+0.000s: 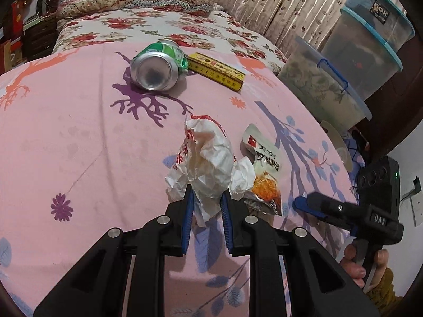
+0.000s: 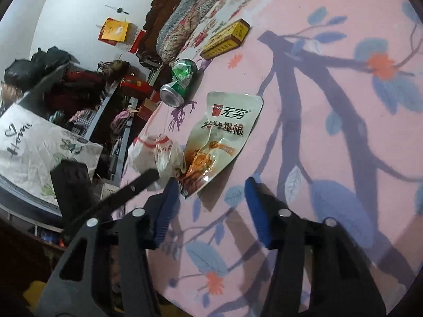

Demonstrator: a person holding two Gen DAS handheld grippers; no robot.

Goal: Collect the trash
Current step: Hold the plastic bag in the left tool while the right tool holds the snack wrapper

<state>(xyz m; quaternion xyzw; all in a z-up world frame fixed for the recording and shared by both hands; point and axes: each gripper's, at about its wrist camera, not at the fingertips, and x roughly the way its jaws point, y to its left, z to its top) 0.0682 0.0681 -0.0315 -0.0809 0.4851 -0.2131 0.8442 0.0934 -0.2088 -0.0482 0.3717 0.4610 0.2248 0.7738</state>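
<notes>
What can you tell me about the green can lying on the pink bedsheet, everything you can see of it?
The green can is a drink can of thin shiny metal, green with white markings on its side and a bare silver base. Its wall is dented and crumpled near the far end. It lies on its side on the pink sheet, base toward the left wrist camera. A yellow box lies close beside it; whether they touch is unclear. Neither gripper is at it.
</notes>
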